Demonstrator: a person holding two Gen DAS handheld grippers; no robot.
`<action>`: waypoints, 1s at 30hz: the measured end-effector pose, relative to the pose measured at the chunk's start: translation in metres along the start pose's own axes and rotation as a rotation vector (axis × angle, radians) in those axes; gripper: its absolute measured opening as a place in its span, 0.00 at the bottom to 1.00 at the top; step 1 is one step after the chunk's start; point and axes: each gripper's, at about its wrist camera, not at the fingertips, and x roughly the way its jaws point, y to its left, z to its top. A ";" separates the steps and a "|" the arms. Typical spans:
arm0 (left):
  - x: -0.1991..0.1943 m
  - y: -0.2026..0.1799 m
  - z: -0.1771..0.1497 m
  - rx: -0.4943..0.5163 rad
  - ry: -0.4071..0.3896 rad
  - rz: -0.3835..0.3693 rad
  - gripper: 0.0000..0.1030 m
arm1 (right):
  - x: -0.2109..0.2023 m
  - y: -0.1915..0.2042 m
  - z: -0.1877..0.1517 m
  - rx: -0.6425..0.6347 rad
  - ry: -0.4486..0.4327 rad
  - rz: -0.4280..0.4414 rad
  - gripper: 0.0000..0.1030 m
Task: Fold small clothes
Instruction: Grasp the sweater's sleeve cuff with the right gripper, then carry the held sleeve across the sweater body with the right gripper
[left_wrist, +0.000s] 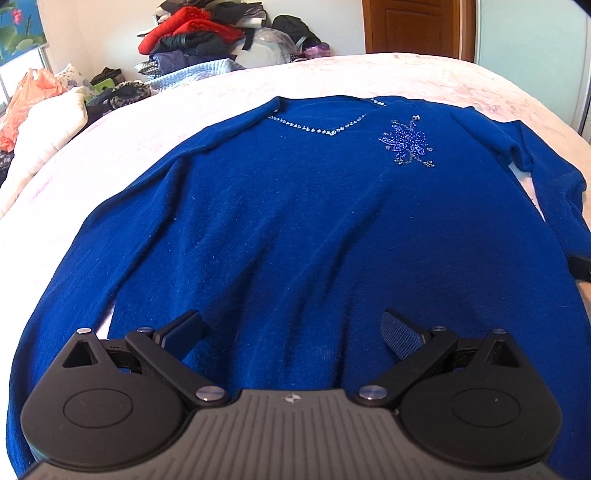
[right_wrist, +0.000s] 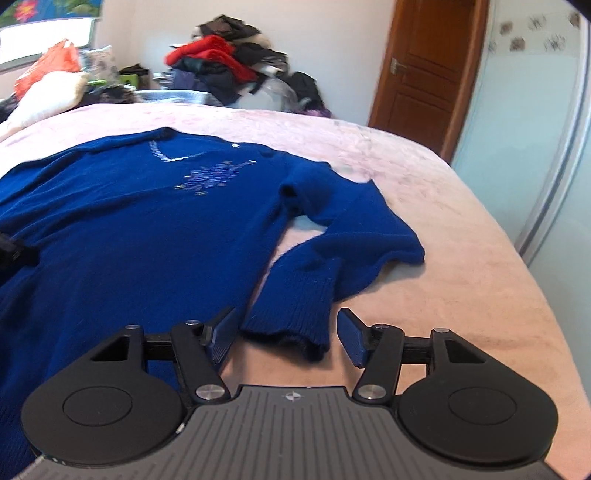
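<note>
The deep-blue knitted sweater with a beaded flower (left_wrist: 303, 206) lies flat, front up, on the pink bedspread (right_wrist: 443, 206). My right claw (right_wrist: 286, 338) straddles the ribbed cuff (right_wrist: 288, 317), pads not yet pressing; my left claw (left_wrist: 291, 332) hovers open over the hem. Next I judge: pinch the cuff and fold the sleeve inward.

The sweater (left_wrist: 295, 229) lies flat on the bed (left_wrist: 424, 77), with the clothes pile (left_wrist: 207, 40) behind it.

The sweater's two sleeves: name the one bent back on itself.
The sleeve by the right gripper, its cuff between the open jaws; the other sleeve lies straight.
</note>
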 end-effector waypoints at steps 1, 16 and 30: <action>0.000 0.000 0.000 0.002 -0.002 0.002 1.00 | 0.005 -0.003 0.001 0.019 0.009 0.008 0.59; 0.007 0.009 0.005 -0.015 -0.001 0.037 1.00 | -0.006 -0.105 0.013 0.607 -0.123 0.409 0.11; 0.015 0.027 0.020 0.006 -0.032 0.071 1.00 | -0.032 -0.208 0.012 0.938 -0.361 0.371 0.12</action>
